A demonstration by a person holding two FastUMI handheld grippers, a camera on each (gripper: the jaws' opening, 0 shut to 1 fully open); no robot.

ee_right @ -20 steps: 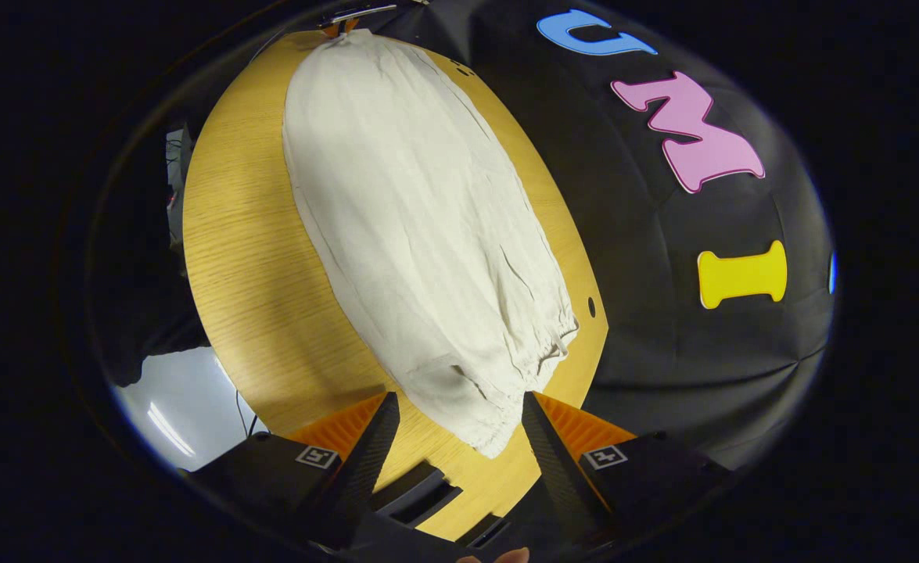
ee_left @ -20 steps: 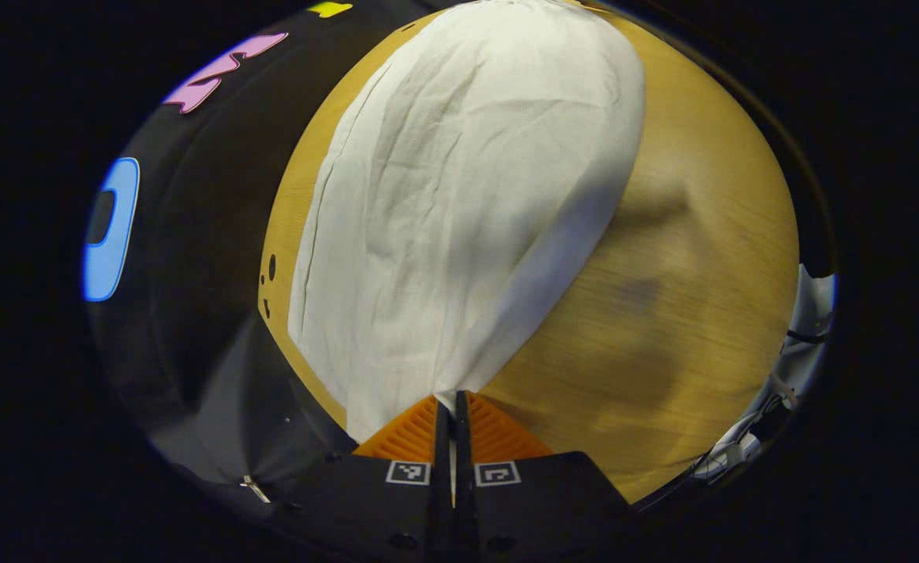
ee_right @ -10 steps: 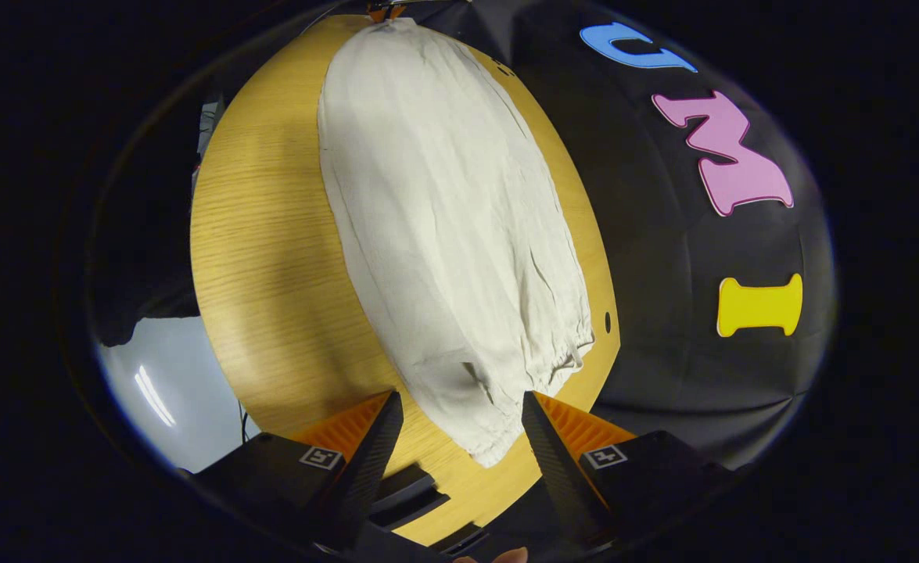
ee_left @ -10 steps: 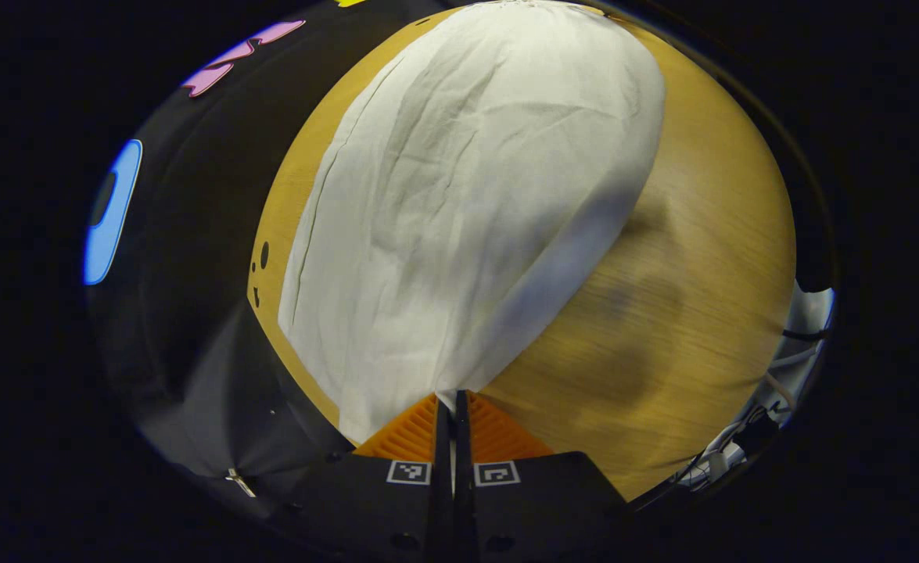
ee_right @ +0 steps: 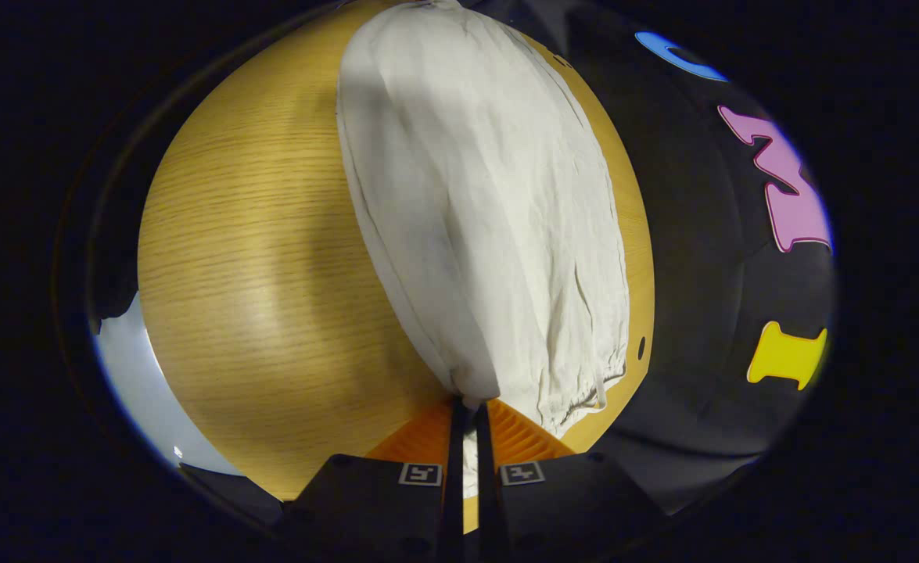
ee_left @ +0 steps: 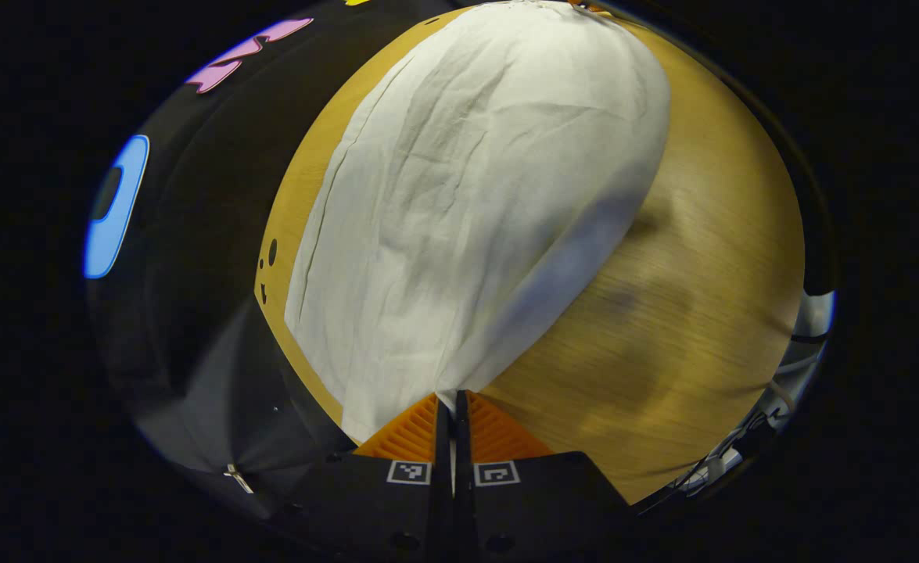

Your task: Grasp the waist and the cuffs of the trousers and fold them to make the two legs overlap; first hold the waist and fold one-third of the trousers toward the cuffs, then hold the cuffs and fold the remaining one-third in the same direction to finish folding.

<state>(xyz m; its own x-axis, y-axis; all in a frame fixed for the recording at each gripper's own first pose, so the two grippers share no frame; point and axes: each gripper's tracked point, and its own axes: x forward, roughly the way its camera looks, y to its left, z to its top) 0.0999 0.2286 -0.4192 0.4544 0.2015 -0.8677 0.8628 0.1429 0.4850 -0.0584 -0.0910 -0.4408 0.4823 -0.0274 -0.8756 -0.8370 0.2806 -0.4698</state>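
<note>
My left gripper (ee_left: 453, 403) is pinching a corner of the trousers (ee_left: 475, 203), jaws pressed together on the cloth at what I take to be the cuff end, and my right gripper (ee_right: 468, 410) is doing the same at the other end, jaws clamped on the near corner of the gathered waist (ee_right: 576, 391). Between the two grips the trousers are stretching out long and pale along the wooden surface (ee_right: 256, 258), lying toward the surface's far edge by the booth's black wall, with bare wood spreading on the near side. In both views the near long edge of the trousers is rising off the surface toward my jaws and throwing a shadow on the wood, so I am judging that I am beginning to carry one leg over the other. What is worrying me is how little cloth each grip is holding: if I am pulling the two ends apart too hard, a corner may be slipping free and the leg dropping short. Pulling unevenly may be dragging the whole garment toward the far edge of the surface, and wrinkles across the trousers may be getting trapped in the fold, leaving the legs misaligned.
</note>
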